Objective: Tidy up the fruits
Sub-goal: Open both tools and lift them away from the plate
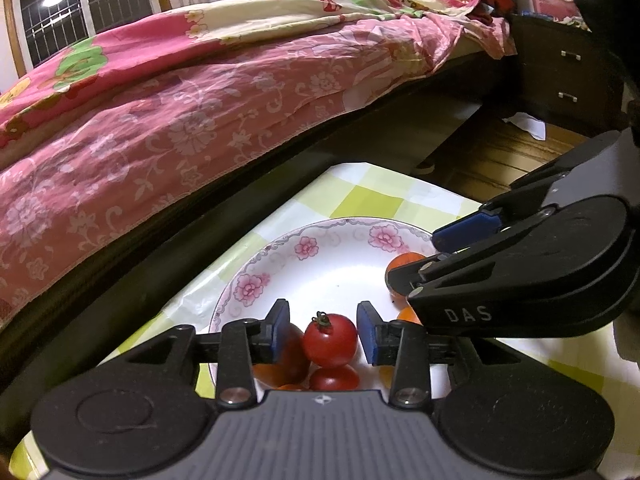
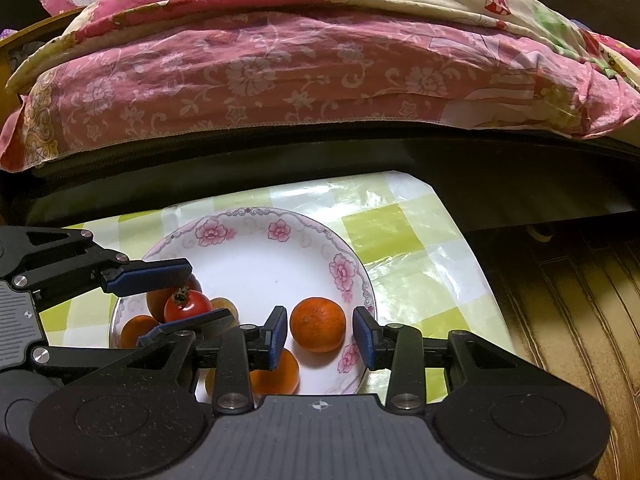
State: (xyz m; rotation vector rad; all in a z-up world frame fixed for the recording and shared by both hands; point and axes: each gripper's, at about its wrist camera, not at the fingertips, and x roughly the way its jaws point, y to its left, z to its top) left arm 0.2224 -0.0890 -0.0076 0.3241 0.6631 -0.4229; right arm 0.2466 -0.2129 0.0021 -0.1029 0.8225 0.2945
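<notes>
A white plate with pink flowers (image 1: 308, 248) (image 2: 256, 248) sits on a green checked cloth and holds several small fruits. My left gripper (image 1: 325, 332) is open over the plate, its blue pads either side of a red cherry tomato (image 1: 329, 340) with a green stem, not touching it. That tomato also shows in the right wrist view (image 2: 187, 306). More red tomatoes (image 1: 334, 377) lie below it. My right gripper (image 2: 320, 336) is open around a small orange (image 2: 318, 324), with gaps on both sides. Another orange (image 2: 276, 376) lies under its left finger.
A bed with a pink floral quilt (image 1: 180, 120) (image 2: 280, 72) runs close behind the small table (image 2: 416, 240). A dark drawer unit (image 1: 568, 76) stands at the far right. Wooden floor (image 2: 580, 320) lies beyond the table's right edge.
</notes>
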